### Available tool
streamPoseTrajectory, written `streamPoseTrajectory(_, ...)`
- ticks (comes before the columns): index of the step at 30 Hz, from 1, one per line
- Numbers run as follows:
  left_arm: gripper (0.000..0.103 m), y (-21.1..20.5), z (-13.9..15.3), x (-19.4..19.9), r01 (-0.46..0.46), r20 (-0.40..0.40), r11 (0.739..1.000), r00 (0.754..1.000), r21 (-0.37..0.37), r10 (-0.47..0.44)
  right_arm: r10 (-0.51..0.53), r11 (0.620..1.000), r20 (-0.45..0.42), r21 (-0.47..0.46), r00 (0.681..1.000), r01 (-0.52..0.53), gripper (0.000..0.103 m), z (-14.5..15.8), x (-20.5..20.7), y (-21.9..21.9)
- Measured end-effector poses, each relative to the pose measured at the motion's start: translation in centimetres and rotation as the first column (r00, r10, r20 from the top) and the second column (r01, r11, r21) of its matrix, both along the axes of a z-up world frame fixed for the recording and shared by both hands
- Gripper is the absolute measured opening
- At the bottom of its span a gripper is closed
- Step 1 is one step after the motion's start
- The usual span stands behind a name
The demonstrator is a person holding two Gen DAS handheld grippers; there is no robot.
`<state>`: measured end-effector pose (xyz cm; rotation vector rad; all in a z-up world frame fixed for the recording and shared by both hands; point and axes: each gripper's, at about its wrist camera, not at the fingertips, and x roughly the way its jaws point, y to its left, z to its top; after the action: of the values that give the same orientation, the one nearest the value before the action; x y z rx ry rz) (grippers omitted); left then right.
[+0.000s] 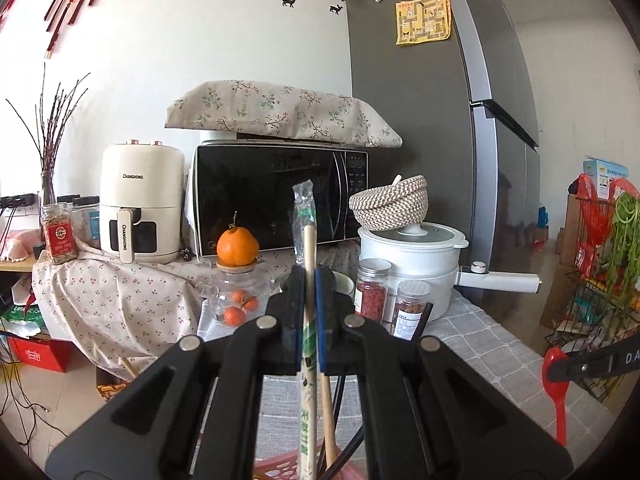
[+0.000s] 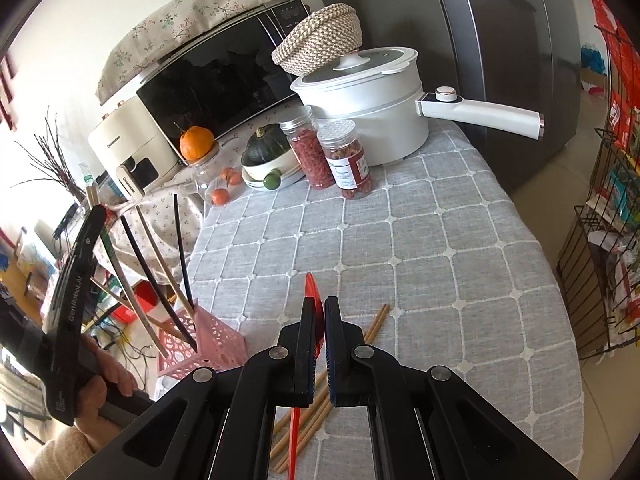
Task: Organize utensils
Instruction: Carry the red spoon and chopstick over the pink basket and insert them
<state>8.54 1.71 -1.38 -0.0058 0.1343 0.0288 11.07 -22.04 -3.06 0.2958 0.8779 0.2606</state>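
My left gripper (image 1: 310,278) is shut on a pair of wooden chopsticks (image 1: 309,240) half out of a clear green-printed wrapper; they stand upright between the pads. Below it lies the pink basket (image 1: 276,468). In the right wrist view the pink perforated basket (image 2: 218,346) sits at the table's left edge with several dark and wooden chopsticks leaning in it. My right gripper (image 2: 320,306) is shut on the bowl of a red plastic spoon (image 2: 309,286), its handle hanging down. Loose wooden chopsticks (image 2: 374,326) lie on the grey cloth under it.
A white pot (image 2: 372,120) with a woven basket (image 2: 320,38) on its lid, two red-filled jars (image 2: 348,160), a squash bowl (image 2: 268,152), a microwave (image 1: 276,200) and an air fryer (image 1: 138,204) crowd the back. A fridge (image 1: 420,120) and a wire rack (image 2: 600,260) stand to the right. A hand (image 2: 108,376) holds the left tool.
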Motion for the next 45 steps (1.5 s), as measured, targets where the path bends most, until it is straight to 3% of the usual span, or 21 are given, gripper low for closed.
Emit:
streamPoseTrajectory(4, 0.006, 0.4, -0.5, 0.3, -0.017, -0.037, 1.000, 0.999, -0.003, 0.016, -0.003, 1.000, 0.029, 0.007, 1.000, 0.003, 0.004, 0.2, -0.2, 0.5)
streamPoseTrajectory(8, 0.007, 1.2, -0.7, 0.1, -0.016, -0.115, 0.999, 0.993, -0.050, 0.010, -0.017, 0.999, 0.065, 0.037, 0.998, 0.015, 0.004, 0.9, -0.5, 0.9)
streamPoseTrajectory(12, 0.014, 1.8, -0.6, -0.4, -0.004, -0.191, 0.999, 0.982, -0.044, -0.005, -0.038, 0.998, 0.124, 0.059, 0.992, 0.031, 0.004, 1.8, -0.7, 1.7)
streamPoseTrajectory(18, 0.026, 3.7, 0.2, -2.2, 0.008, -0.307, 0.995, 0.951, -0.099, -0.038, -0.070, 0.993, 0.199, 0.105, 0.977, 0.050, 0.004, 2.7, -0.7, 3.4)
streamPoseTrajectory(20, 0.039, 4.2, 0.3, -2.9, 0.011, -0.353, 0.994, 0.934, -0.105, -0.048, -0.088, 0.991, 0.220, 0.119, 0.972, 0.063, 0.004, 2.9, -0.7, 4.0)
streamPoseTrajectory(24, 0.052, 5.1, -0.4, -3.9, 0.020, -0.448, 0.994, 0.891, -0.105, -0.065, -0.143, 0.984, 0.273, 0.142, 0.951, 0.107, 0.004, 3.6, -0.9, 5.4)
streamPoseTrajectory(29, 0.053, 6.4, -2.3, -4.0, -0.002, -0.578, 0.997, 0.815, -0.082, -0.046, -0.251, 0.965, 0.337, 0.160, 0.907, 0.208, 0.004, 4.2, -1.4, 7.5)
streamPoseTrajectory(35, 0.055, 8.1, -4.0, -3.5, -0.031, -0.679, 0.995, 0.732, -0.100, -0.045, -0.376, 0.926, 0.396, 0.191, 0.837, 0.326, 0.004, 4.4, -1.8, 9.1)
streamPoseTrajectory(39, 0.056, 8.3, -4.5, -3.5, -0.028, -0.709, 0.993, 0.702, -0.115, -0.062, -0.422, 0.906, 0.429, 0.161, 0.799, 0.392, 0.004, 3.8, -1.8, 10.4)
streamPoseTrajectory(45, 0.058, 7.8, -4.7, -3.5, -0.009, -0.718, 0.995, 0.692, -0.104, -0.069, -0.411, 0.907, 0.465, 0.117, 0.784, 0.406, 0.004, 3.0, -1.8, 11.7)
